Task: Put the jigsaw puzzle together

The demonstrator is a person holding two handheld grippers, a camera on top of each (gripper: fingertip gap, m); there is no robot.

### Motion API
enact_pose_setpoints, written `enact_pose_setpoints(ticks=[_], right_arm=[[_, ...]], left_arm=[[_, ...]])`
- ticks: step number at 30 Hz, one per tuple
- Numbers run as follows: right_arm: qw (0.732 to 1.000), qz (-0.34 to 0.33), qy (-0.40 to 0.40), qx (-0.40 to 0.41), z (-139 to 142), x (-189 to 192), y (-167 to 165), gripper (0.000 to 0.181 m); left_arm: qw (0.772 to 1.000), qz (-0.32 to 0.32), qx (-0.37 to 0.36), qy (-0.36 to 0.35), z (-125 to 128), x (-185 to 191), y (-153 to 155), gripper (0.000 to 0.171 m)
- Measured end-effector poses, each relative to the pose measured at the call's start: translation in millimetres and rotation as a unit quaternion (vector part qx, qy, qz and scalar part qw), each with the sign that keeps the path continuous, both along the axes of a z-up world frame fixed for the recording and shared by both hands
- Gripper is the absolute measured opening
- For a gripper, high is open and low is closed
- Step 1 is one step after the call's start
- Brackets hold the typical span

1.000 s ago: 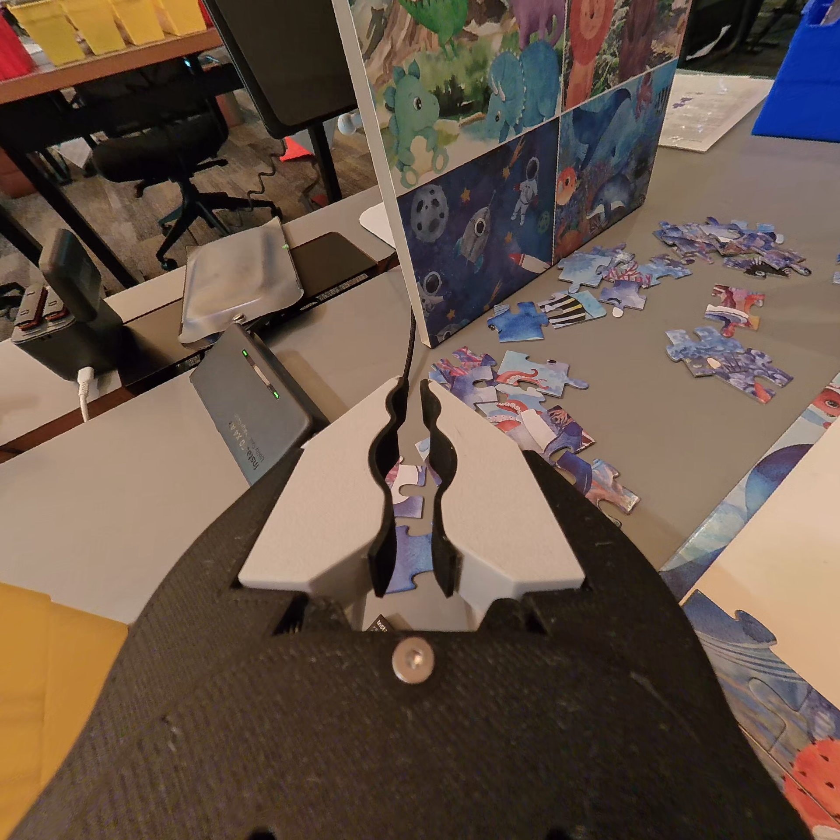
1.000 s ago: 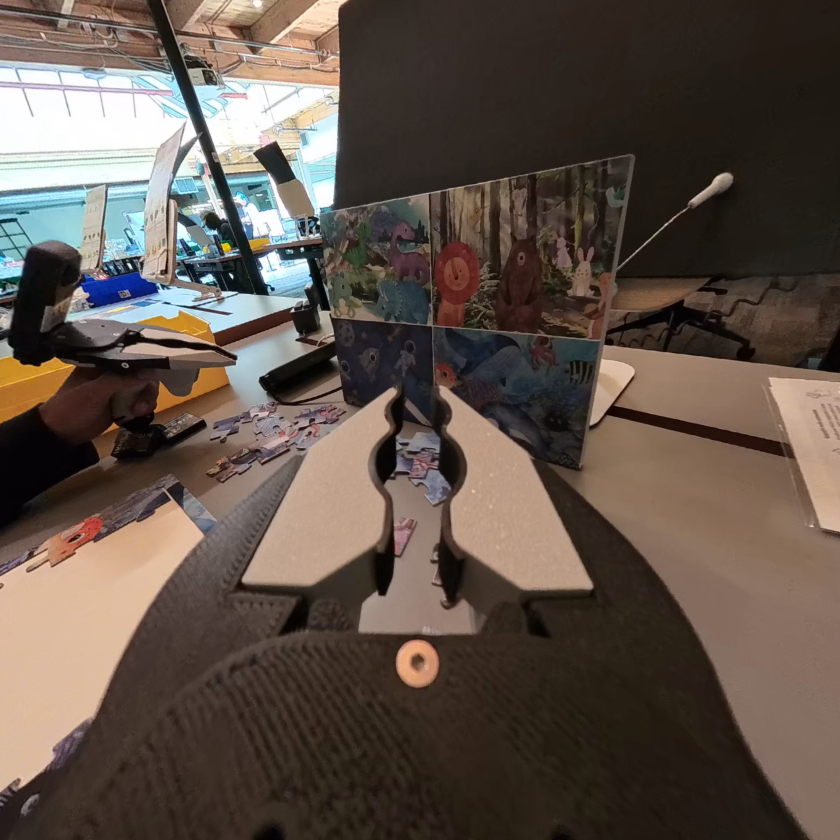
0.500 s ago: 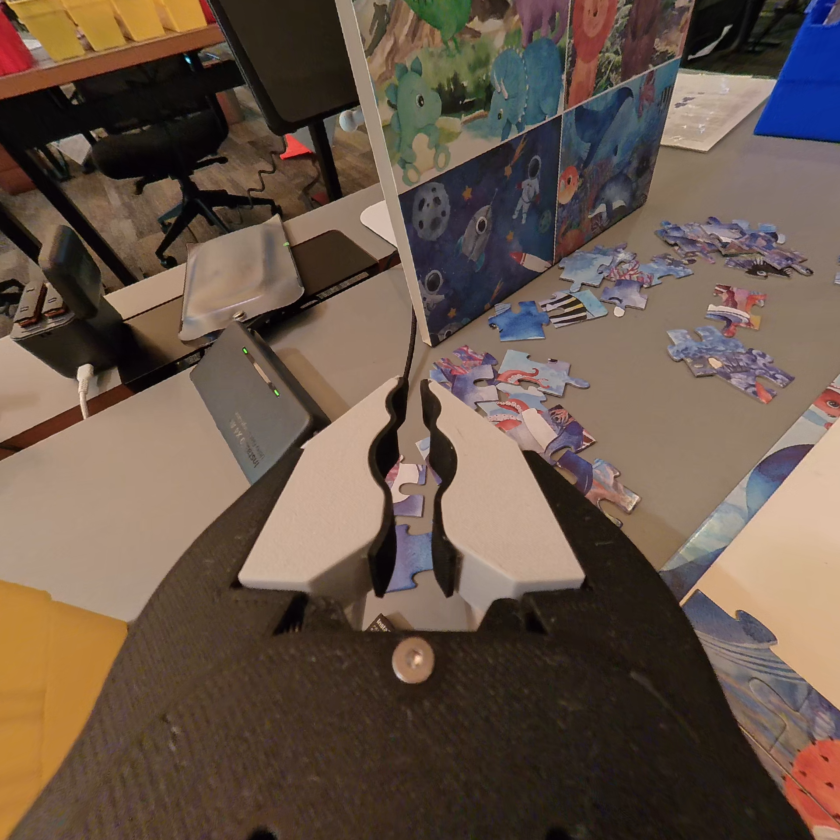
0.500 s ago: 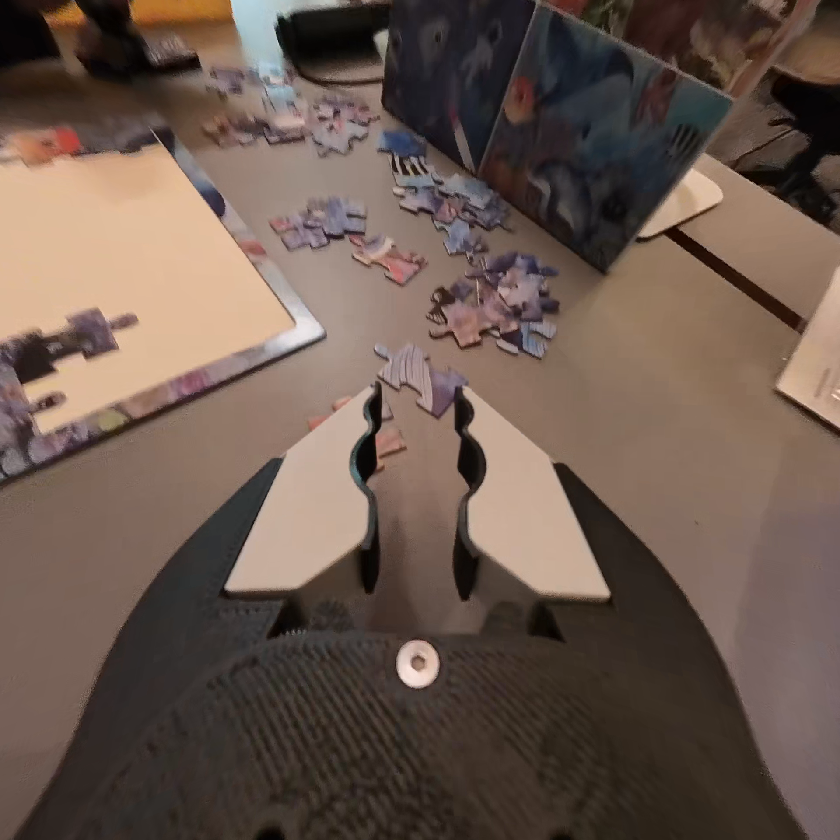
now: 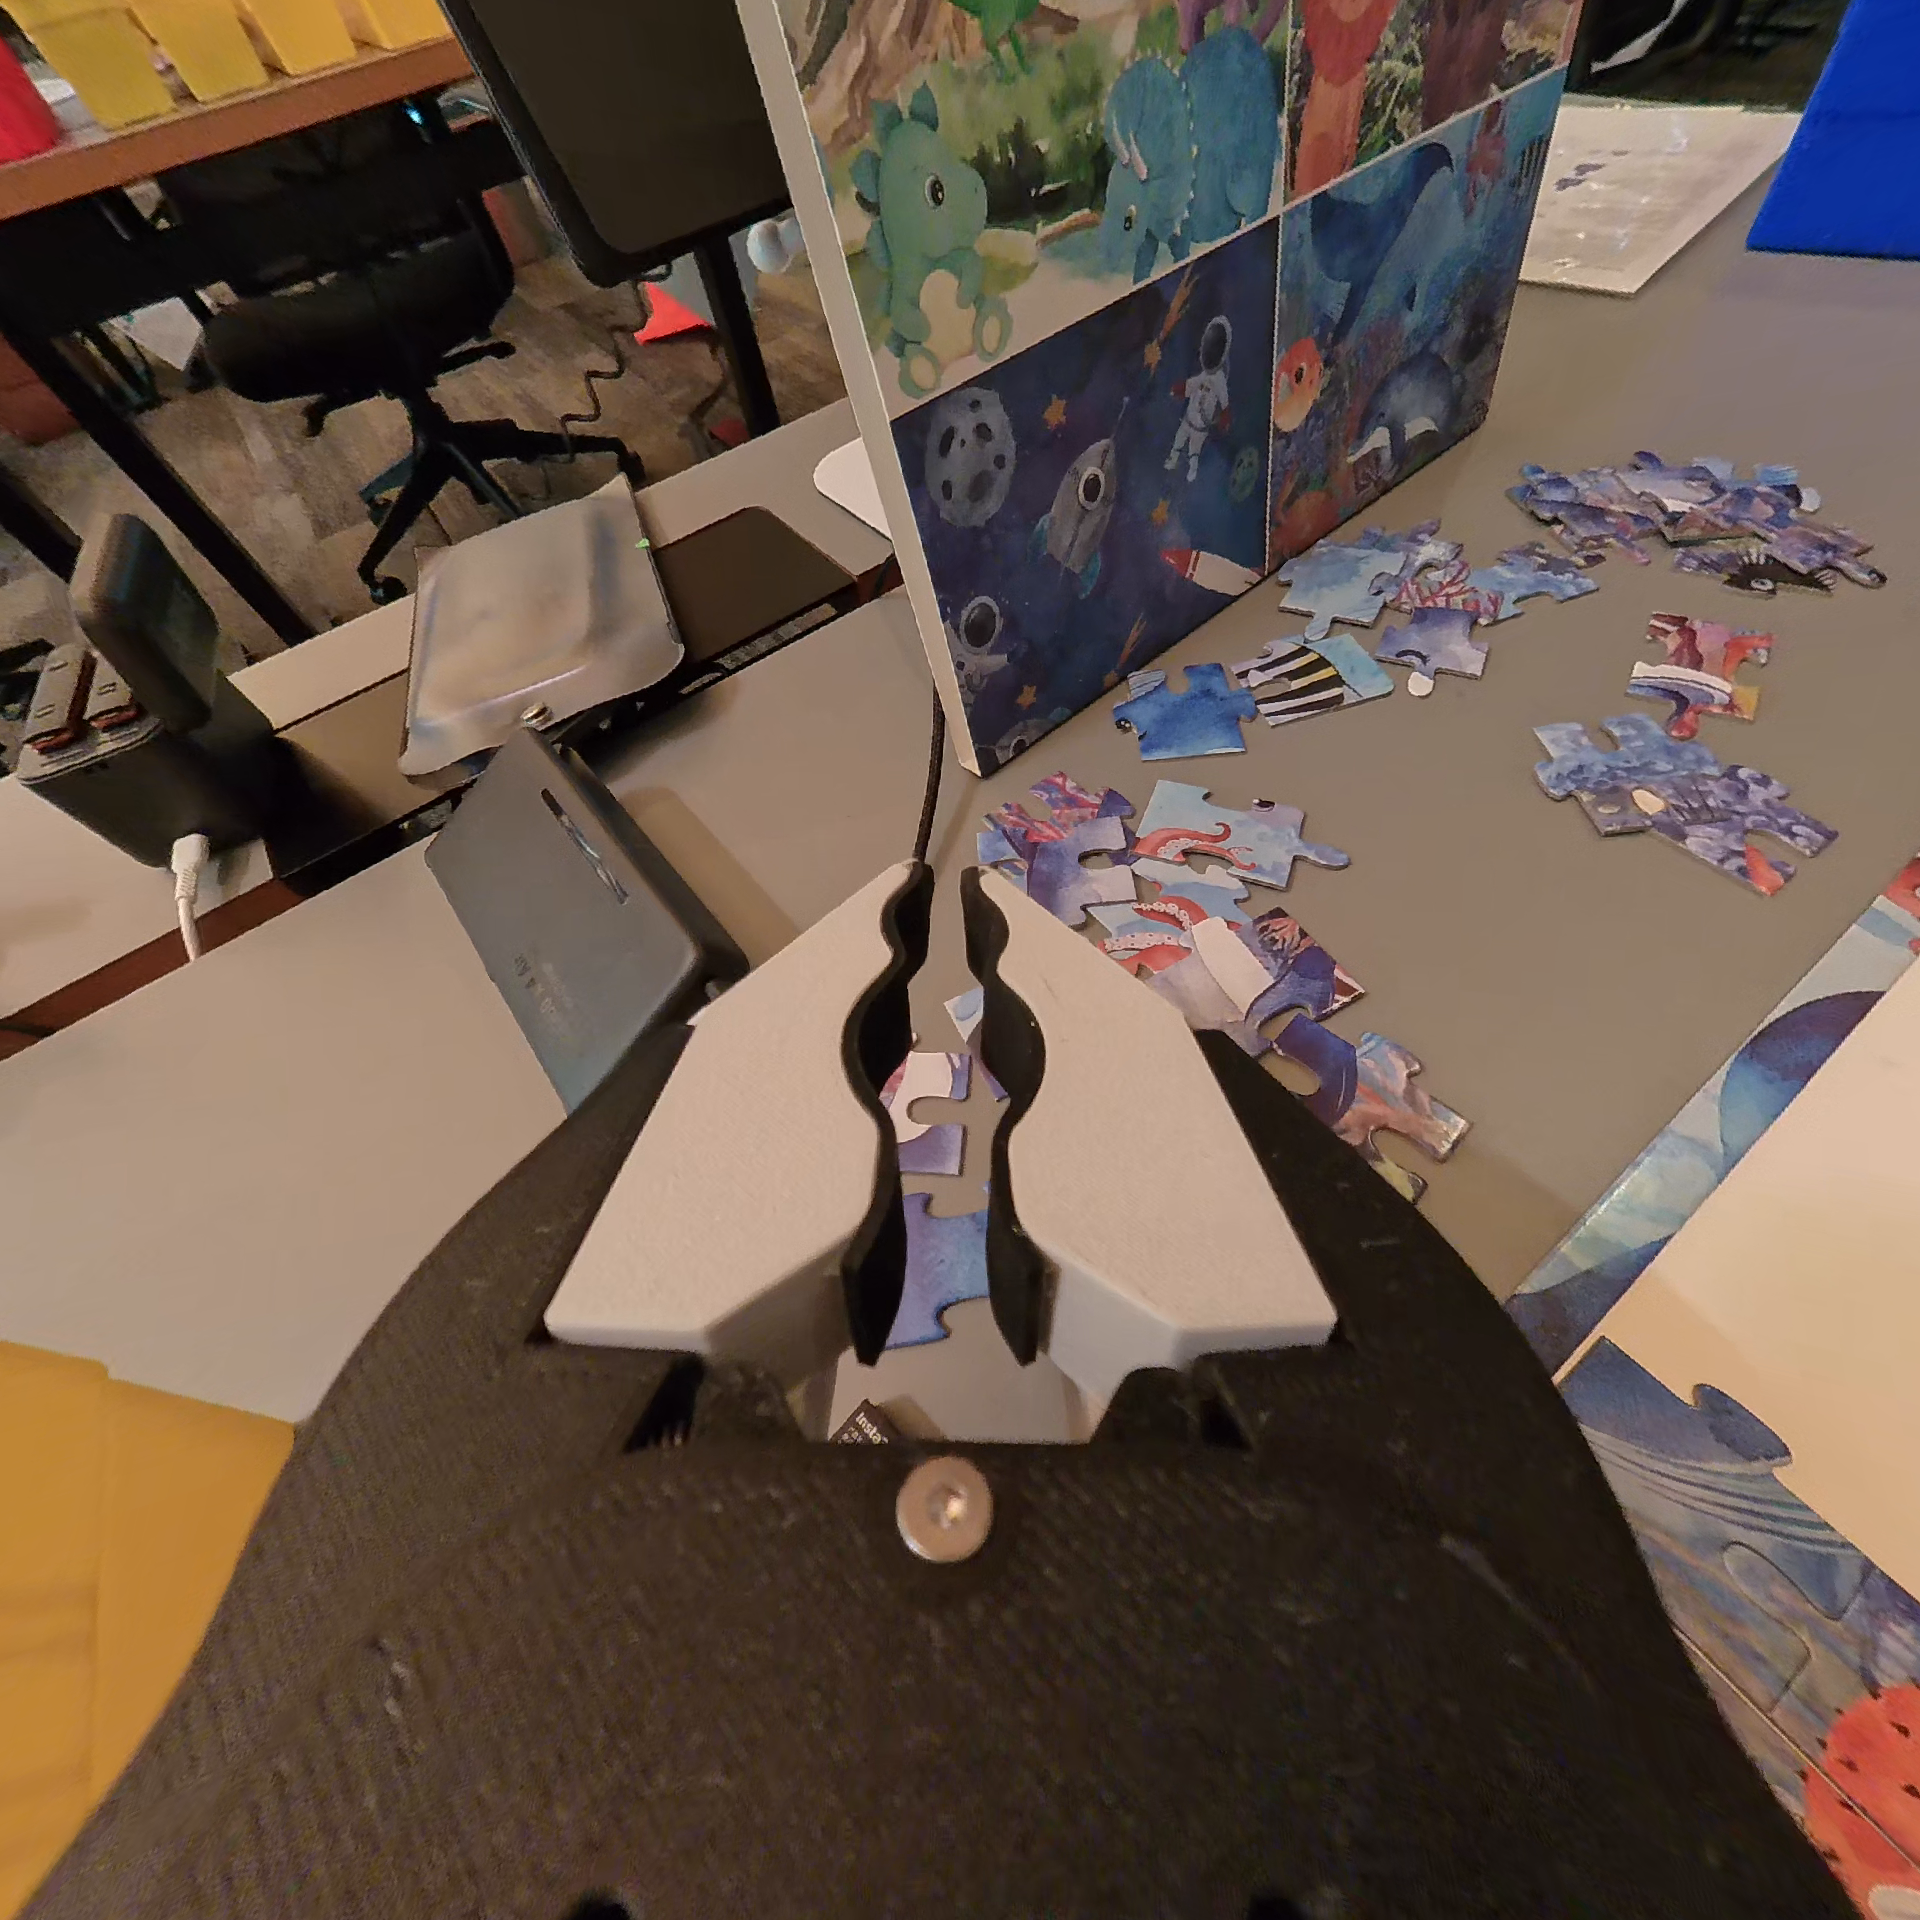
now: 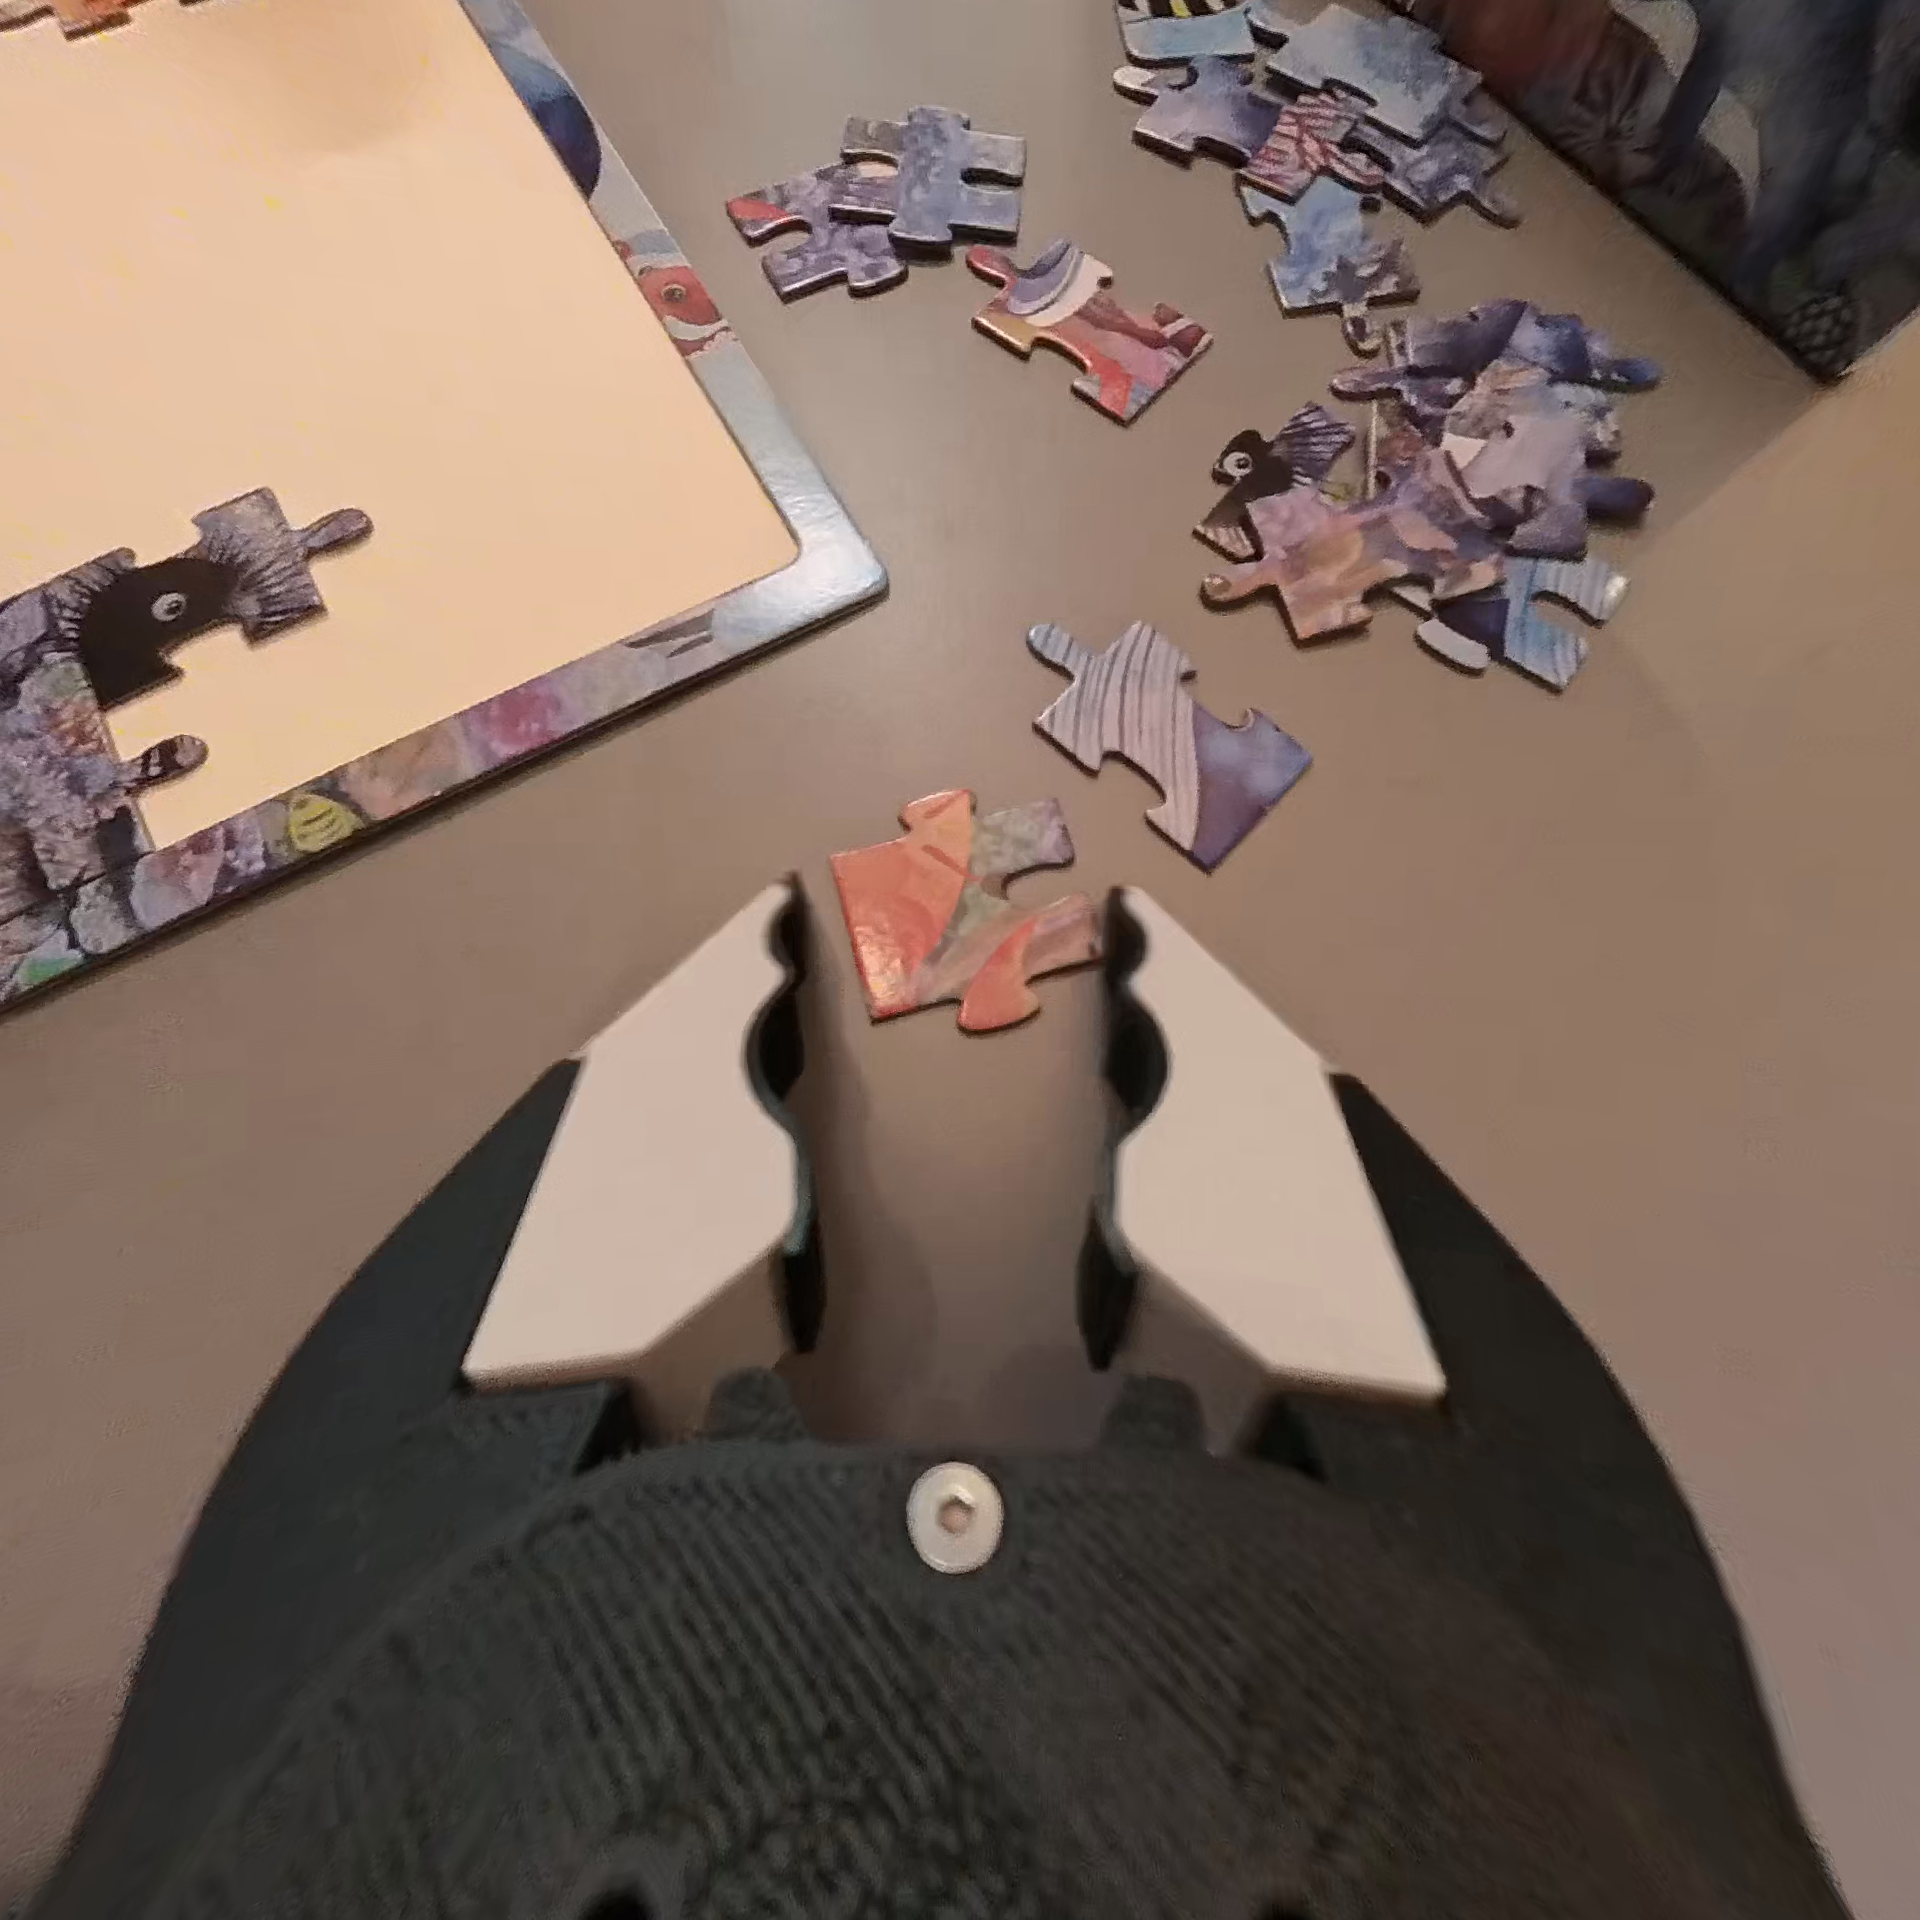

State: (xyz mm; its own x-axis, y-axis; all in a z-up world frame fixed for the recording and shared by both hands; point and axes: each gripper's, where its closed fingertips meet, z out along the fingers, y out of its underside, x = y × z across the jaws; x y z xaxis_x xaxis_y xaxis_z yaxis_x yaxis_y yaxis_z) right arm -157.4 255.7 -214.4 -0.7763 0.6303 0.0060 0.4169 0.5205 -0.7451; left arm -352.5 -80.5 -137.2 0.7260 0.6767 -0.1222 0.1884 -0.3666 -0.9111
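Puzzle was barely started: the tray [image 6: 665, 436] held a few joined pieces in one corner, the rest loose on the surface [image 6: 1558, 1039]. Right gripper [image 6: 951, 904] gaped around an orange piece [image 6: 956, 914], not gripping. Left gripper [image 5: 940, 883] sat nearly closed, empty.

Orange-pink swirled cardboard puzzle piece [image 6: 961, 909], glossy. Just beyond: lilac white-striped piece [image 6: 1169, 743] with violet corner. Left of orange-pink piece: cream puzzle tray [image 6: 821, 540], blue-purple fish-patterned border. Upright picture board [image 5: 1195, 343]: teal dinosaurs, navy space scene, blue whale.
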Motion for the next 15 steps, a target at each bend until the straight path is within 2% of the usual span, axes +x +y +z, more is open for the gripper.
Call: enact_pose_setpoints(ticks=[1, 7, 8, 9, 15], right_arm=[[1.000, 0.008, 0.001, -0.001, 0.4, 2.1, -1.7, 0.047], [1.000, 0.006, 0.008, 0.004, 1.4, 3.6, -3.1, 0.044], [1.000, 0.019, 0.012, 0.001, 3.5, 6.5, -6.0, 0.006], [0.999, 0.029, 0.022, 0.000, 6.6, 8.3, -8.6, 0.001], [0.997, -0.006, 0.071, -0.012, 22.8, -2.7, -5.6, 0.032]], left_arm=[[1.000, 0.000, -0.003, 0.000, -0.7, 0.1, 0.3, 0.004], [1.000, 0.000, -0.009, 0.002, -1.9, 0.3, 0.9, 0.004], [1.000, 0.000, -0.009, 0.002, -1.7, 0.3, 0.9, 0.004], [1.000, 0.000, -0.008, 0.002, -1.4, 0.3, 0.8, 0.004], [1.000, 0.000, -0.005, 0.001, -0.9, 0.3, 0.6, 0.004]])
